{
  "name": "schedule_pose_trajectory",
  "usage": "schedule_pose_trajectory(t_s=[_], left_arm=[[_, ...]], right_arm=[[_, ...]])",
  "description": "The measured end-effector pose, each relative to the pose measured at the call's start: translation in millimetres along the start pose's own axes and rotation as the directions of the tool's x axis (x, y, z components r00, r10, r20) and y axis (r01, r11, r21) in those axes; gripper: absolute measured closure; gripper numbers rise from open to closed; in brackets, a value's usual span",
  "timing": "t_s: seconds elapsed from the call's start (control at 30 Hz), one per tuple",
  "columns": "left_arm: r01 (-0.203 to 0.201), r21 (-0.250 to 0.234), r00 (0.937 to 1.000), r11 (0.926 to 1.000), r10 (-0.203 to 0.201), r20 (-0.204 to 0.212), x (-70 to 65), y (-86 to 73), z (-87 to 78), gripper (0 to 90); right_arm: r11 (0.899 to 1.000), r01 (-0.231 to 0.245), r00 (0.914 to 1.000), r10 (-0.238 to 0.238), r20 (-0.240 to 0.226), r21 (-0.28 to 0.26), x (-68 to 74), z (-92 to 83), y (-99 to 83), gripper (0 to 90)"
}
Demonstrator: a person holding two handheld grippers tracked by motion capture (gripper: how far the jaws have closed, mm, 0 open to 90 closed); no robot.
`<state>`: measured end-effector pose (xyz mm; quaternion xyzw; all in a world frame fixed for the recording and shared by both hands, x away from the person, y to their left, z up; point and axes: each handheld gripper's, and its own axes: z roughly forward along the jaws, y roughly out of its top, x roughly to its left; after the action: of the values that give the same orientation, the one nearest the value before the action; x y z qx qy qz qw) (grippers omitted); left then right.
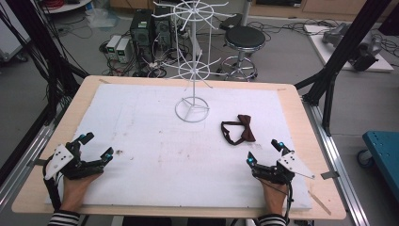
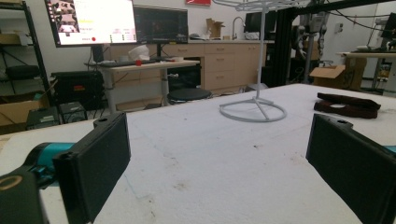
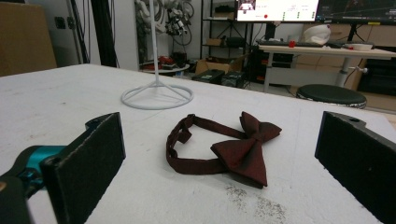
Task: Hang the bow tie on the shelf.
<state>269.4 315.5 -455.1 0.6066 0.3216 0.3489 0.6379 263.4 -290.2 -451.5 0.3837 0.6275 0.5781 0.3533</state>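
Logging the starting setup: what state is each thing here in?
bow tie: flat on the white mat, strap looped, untouched
wire rack: upright, arms bare
left gripper: open, holding nothing
right gripper: open, facing the bow tie

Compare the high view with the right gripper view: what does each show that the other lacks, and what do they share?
High view alone: both grippers, left and right, open near the table's front edge, the person's hands, and the rack's spoked tiers. Right gripper view alone: the bow tie close between that gripper's open jaws, and a monitor behind. Shared: bow tie, rack base, white mat, stool.
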Motion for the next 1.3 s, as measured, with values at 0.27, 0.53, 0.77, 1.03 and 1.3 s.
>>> schedule_pose_trajectory(t_s=[0.27, 0.53, 0.77, 1.03, 1.3], left_arm=[[-0.001, 0.003, 1.0, 1.0, 0.001, 0.0, 0.0, 0.1, 0.1, 6.8], [-0.004, 0.004, 1.0, 1.0, 0.004, 0.0, -0.1, 0.2, 0.4, 6.8], [-0.003, 0.004, 1.0, 1.0, 0.003, 0.0, 0.0, 0.2, 0.4, 6.8], [-0.003, 0.004, 1.0, 1.0, 0.003, 0.0, 0.0, 0.2, 0.3, 6.8], [-0.001, 0.003, 1.0, 1.0, 0.001, -0.001, -0.1, 0.1, 0.4, 6.8]], right_arm=[[1.0, 0.008, 0.9999, -0.008, 0.009, -0.007, -0.7, -0.2, 0.0, 0.8], [1.0, -0.018, 0.9998, 0.018, 0.01, -0.01, -1.3, -1.1, 0.2, 0.8], [1.0, -0.021, 0.9997, 0.021, 0.007, -0.007, -1.7, -1.9, 2.6, 0.9], [1.0, -0.021, 0.9995, 0.021, 0.023, 0.006, -7.4, -2.9, 26.5, 0.9], [0.996, -0.025, 0.9995, 0.023, 0.023, 0.085, -14.9, 8.0, 49.7, 0.9]])
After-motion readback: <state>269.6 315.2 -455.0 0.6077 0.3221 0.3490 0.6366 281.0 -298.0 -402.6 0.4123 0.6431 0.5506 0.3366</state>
